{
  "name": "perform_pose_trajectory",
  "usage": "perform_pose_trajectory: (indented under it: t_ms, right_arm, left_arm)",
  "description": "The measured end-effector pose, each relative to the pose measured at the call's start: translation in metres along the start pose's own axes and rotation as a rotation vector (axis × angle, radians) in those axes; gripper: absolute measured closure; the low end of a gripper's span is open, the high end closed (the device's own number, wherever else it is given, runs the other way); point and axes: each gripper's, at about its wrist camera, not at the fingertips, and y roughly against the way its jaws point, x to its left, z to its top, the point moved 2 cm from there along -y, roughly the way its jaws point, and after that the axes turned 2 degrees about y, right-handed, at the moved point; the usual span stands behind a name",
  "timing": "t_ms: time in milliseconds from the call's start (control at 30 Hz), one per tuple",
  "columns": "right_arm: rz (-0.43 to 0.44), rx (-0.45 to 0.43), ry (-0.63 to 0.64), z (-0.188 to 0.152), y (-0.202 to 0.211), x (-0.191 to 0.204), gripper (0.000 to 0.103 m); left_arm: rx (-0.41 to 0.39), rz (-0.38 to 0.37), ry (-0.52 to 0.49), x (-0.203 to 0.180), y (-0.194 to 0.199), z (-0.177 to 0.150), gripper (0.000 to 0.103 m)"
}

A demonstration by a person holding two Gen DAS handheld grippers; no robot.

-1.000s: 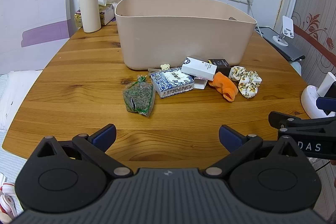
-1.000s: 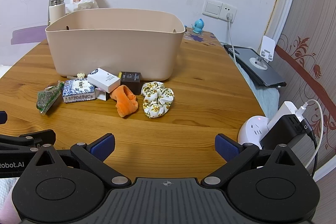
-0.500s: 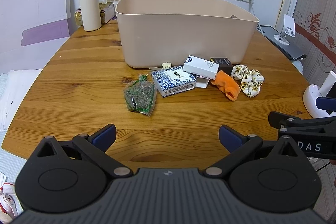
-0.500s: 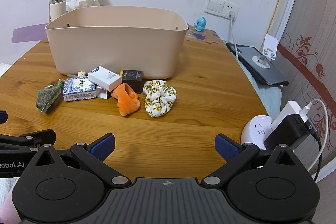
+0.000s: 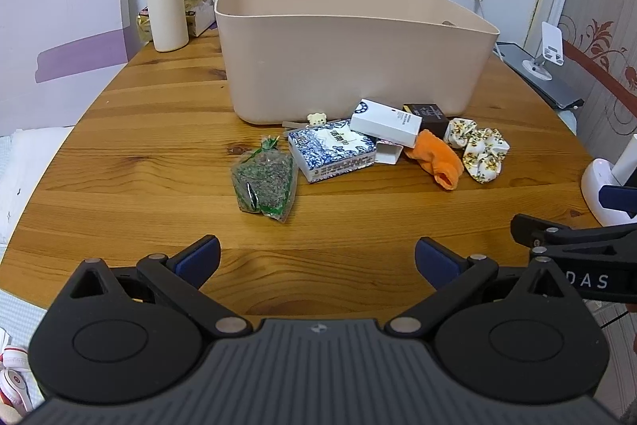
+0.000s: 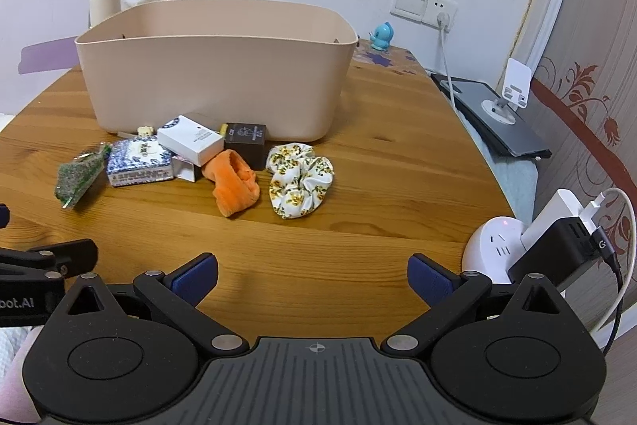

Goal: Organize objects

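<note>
both jaws spread and empty: left gripper and right gripper hover above the round wooden table, well short of the clutter beside the beige plastic tub. the soft orange sock looks light and floppy; pinch its bunched middle.

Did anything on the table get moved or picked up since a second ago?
Only the grippers moved: both views creep a little closer to the beige bin. The left gripper and right gripper are open and empty, as before. The green packet, orange sock and flowered scrunchie lie where they were.
</note>
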Motion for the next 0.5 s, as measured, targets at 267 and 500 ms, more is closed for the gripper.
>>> perform_pose_trajectory:
  t_ms: [267,500]
  right_arm:
    - [-0.013,0.023,-0.013,0.003,-0.017,-0.007,0.0]
    - [-0.019,0.042,-0.014,0.005,-0.037,-0.01,0.0]
  left_arm:
    - [0.016,0.028,0.016,0.01,-0.016,0.006,0.0]
    - [0.033,0.06,0.038,0.022,-0.035,0.013,0.0]
